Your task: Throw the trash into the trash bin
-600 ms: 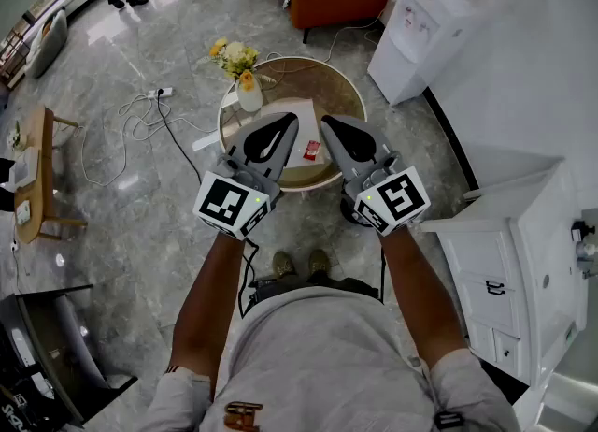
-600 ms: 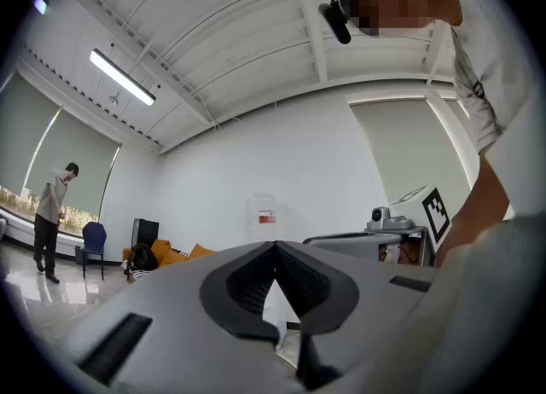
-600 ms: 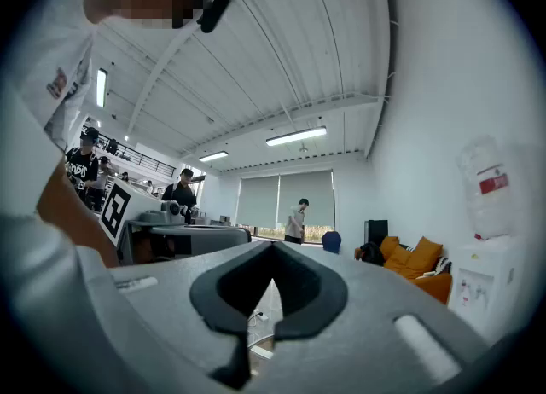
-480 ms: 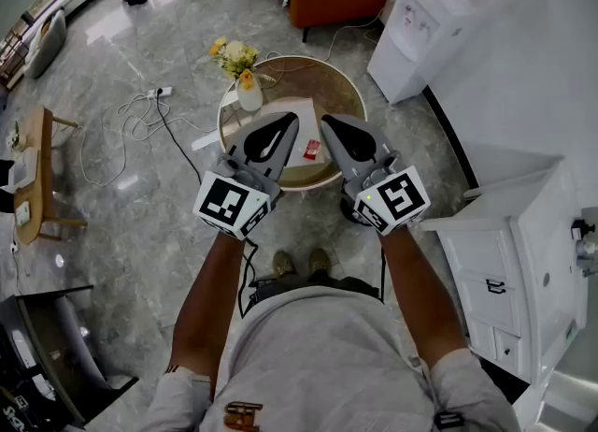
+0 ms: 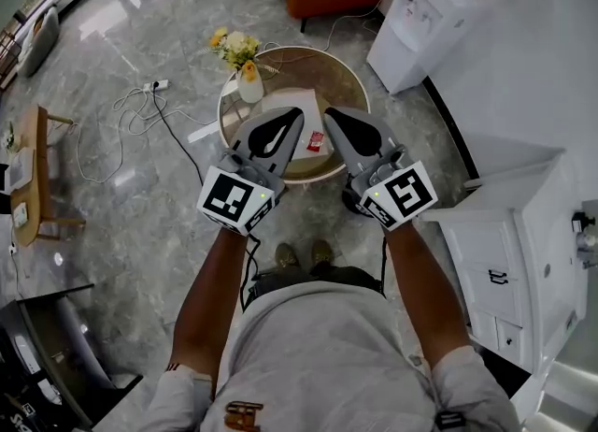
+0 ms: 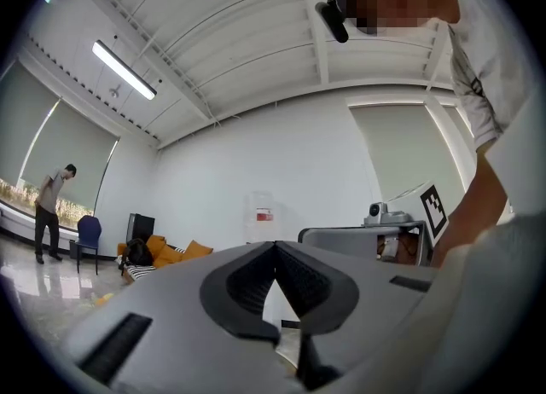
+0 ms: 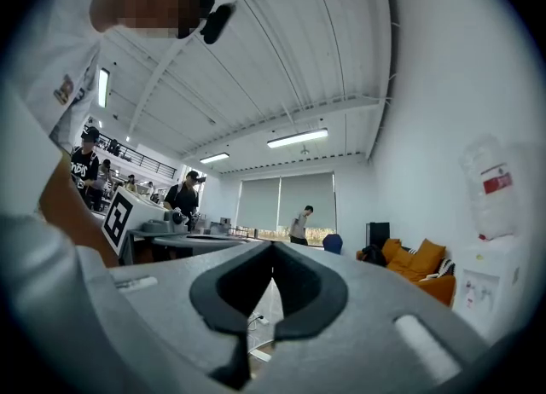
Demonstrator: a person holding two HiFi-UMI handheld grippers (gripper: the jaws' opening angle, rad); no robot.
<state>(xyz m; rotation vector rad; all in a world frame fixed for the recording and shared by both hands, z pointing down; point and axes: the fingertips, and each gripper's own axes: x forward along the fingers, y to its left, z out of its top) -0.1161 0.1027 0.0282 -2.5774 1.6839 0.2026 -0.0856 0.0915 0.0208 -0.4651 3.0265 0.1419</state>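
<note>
Round table bears a small red wrapper between the left gripper and right gripper, both closed, empty; probably light, crinkly, so pinch its edge.

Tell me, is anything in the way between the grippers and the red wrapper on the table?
Nothing visible. The wrapper lies uncovered on the table, showing between the left gripper and right gripper, both shut and empty. The vase stands well to its left.
</note>
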